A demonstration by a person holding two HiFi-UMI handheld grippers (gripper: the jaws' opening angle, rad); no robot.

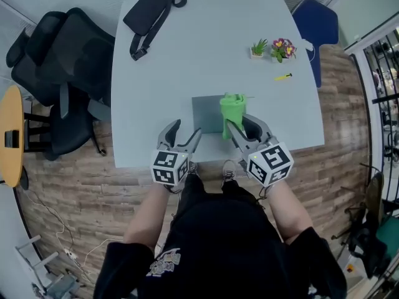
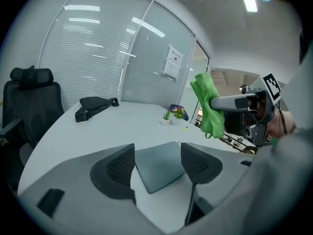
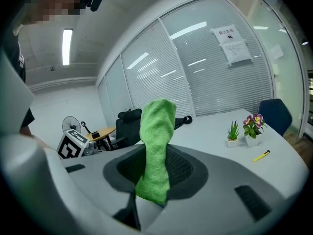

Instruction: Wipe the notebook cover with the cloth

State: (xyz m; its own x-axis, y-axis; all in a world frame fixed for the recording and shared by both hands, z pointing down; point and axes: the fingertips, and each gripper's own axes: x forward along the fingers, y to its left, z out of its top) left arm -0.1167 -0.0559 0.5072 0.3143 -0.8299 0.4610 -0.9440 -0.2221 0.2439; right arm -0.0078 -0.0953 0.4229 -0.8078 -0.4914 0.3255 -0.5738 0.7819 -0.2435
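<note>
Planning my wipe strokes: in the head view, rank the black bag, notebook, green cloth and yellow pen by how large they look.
1. black bag
2. notebook, partly covered
3. green cloth, close to the notebook's visible size; it hangs nearer the camera, so this pair is unsure
4. yellow pen

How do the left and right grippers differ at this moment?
The left gripper has its jaws apart and empty; the right gripper has its jaws shut on the green cloth. The left gripper points low at the notebook; the right gripper holds the green cloth up in the air. Both are the same grey two-jaw build.
</note>
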